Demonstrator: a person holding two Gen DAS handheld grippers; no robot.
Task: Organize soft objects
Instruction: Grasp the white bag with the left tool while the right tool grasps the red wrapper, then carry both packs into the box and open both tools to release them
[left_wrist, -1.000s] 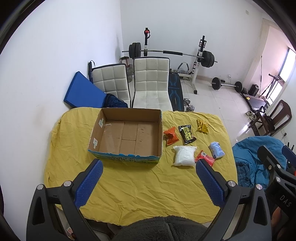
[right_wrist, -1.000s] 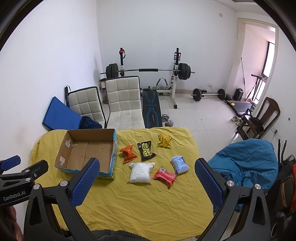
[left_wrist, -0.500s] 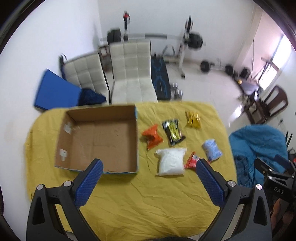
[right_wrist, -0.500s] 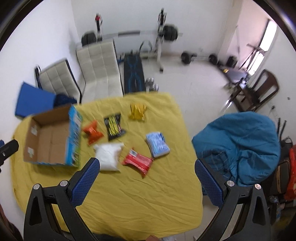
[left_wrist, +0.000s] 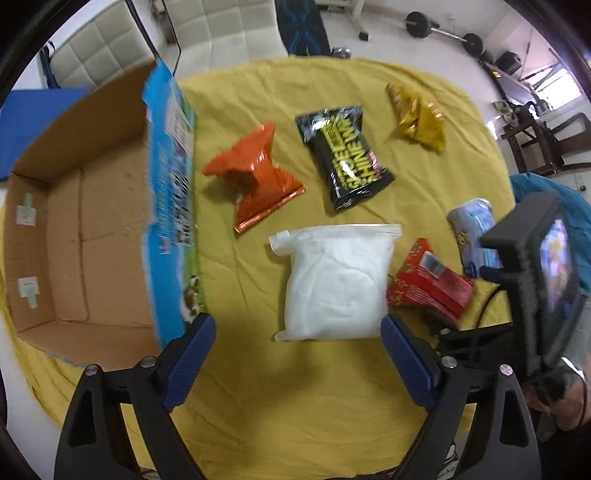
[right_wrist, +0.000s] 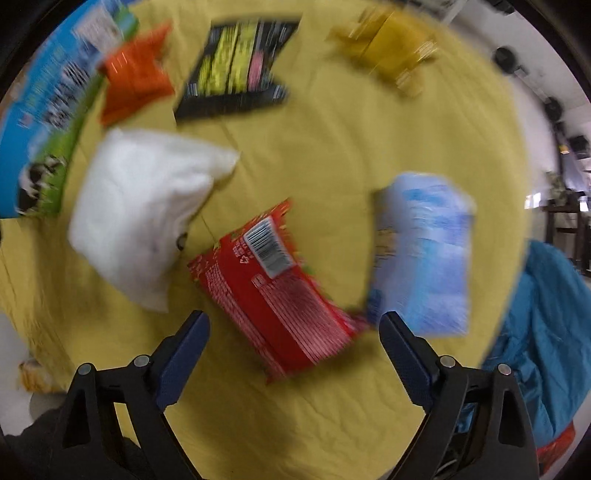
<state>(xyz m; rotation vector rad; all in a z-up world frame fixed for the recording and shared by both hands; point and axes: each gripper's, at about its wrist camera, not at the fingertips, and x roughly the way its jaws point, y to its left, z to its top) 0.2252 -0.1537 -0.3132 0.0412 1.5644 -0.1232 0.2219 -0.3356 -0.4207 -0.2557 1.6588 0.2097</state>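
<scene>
Several soft packets lie on the yellow cloth (left_wrist: 295, 406). My left gripper (left_wrist: 299, 350) is open just above the near edge of a white pouch (left_wrist: 336, 284). My right gripper (right_wrist: 293, 341) is open over a red packet (right_wrist: 273, 288), which also shows in the left wrist view (left_wrist: 432, 288). A light blue packet (right_wrist: 424, 251) lies to its right. An orange packet (left_wrist: 255, 177), a black packet (left_wrist: 343, 155) and a gold packet (left_wrist: 417, 118) lie farther back. An empty open cardboard box (left_wrist: 85, 229) sits at the left.
The right gripper's body (left_wrist: 535, 288) shows at the right of the left wrist view, close beside the red packet. A blue beanbag (right_wrist: 543, 332) sits off the table's right side. White chairs (left_wrist: 221, 33) and weights stand behind the table.
Both grippers have dropped down and forward toward the packets. The left one now hovers at the white pouch, the right one at the red packet. Both stay open.
</scene>
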